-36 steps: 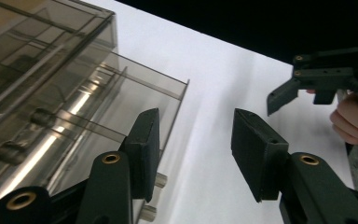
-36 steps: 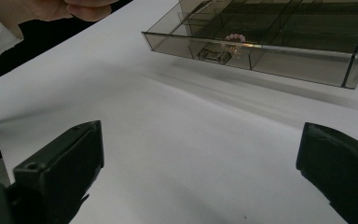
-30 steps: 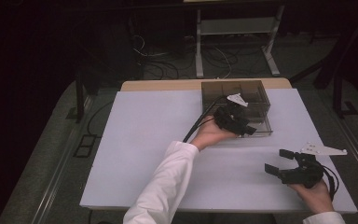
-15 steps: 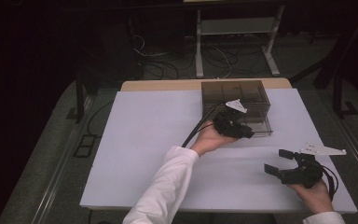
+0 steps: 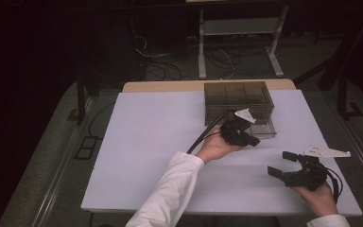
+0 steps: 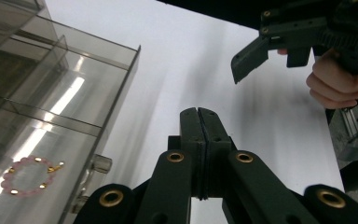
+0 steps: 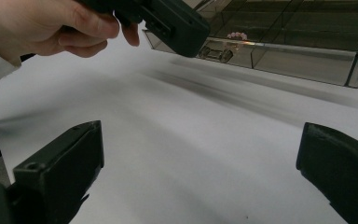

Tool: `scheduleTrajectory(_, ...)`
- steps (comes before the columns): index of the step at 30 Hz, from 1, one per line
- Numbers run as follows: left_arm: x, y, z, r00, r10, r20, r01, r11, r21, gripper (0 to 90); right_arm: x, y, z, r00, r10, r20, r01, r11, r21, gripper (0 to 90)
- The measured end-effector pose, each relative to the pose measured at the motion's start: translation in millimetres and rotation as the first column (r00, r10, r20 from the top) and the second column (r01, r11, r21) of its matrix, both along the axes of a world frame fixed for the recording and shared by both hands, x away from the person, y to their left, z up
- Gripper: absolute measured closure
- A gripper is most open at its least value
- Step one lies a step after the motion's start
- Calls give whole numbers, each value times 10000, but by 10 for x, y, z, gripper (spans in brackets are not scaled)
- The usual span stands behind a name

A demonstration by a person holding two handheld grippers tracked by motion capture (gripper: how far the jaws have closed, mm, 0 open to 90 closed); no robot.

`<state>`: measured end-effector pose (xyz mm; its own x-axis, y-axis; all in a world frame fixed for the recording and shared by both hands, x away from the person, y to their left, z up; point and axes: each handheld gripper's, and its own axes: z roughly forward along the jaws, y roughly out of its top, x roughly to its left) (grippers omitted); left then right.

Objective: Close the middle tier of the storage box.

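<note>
Pink bead bracelet (image 6: pixel 28 176) inside the clear box (image 6: pixel 98 84), beside the left gripper's (image 6: pixel 199 116) closed, empty jaws.

The left gripper (image 5: pixel 254 140) has come back toward the near side — a second ago it reached over the clear box (image 5: pixel 238 101), now it sits lower, just in front of the box's near wall. Its jaws have just been closing and now meet, nothing between them.

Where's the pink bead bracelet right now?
The pink bead bracelet lies inside the clear plastic box, in the pulled-out front drawer, low at the left of the left gripper view, just behind the drawer's small knob.
</note>
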<state>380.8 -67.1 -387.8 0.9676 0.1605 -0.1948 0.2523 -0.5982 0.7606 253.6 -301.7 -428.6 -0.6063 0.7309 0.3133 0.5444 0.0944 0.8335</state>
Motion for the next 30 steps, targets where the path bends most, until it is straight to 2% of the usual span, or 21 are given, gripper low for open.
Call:
scheduleTrajectory(8,-25,-35,-148,9999,61,-114,-58,9995,317,886,1,1,-2,10000,12,37,-12,10000,-23,3)
scheduleTrajectory(12,-18,-50,-217,9999,92,-70,-88,9979,638,886,1,2,-2,10000,27,29,-27,10000,-26,3)
scheduleTrajectory(14,7,-59,-245,9998,45,177,-61,9958,916,886,2,2,-2,10000,25,22,-25,10000,-22,3)
scheduleTrajectory(15,-1,-63,-260,9998,217,4,-217,9953,946,887,2,2,-2,10000,29,22,-29,10000,-25,3)
scheduleTrajectory(17,31,-64,-284,9997,165,185,-184,9943,1048,887,2,3,0,10000,34,7,-34,10000,-22,3)
scheduleTrajectory(20,53,-64,-316,9995,243,220,-268,9919,1244,887,2,4,-2,10000,48,32,-48,10000,-35,3)
scheduleTrajectory(30,104,-47,-377,9986,490,195,-513,9881,1452,887,0,10,0,10000,41,-40,-41,10000,-11,3)
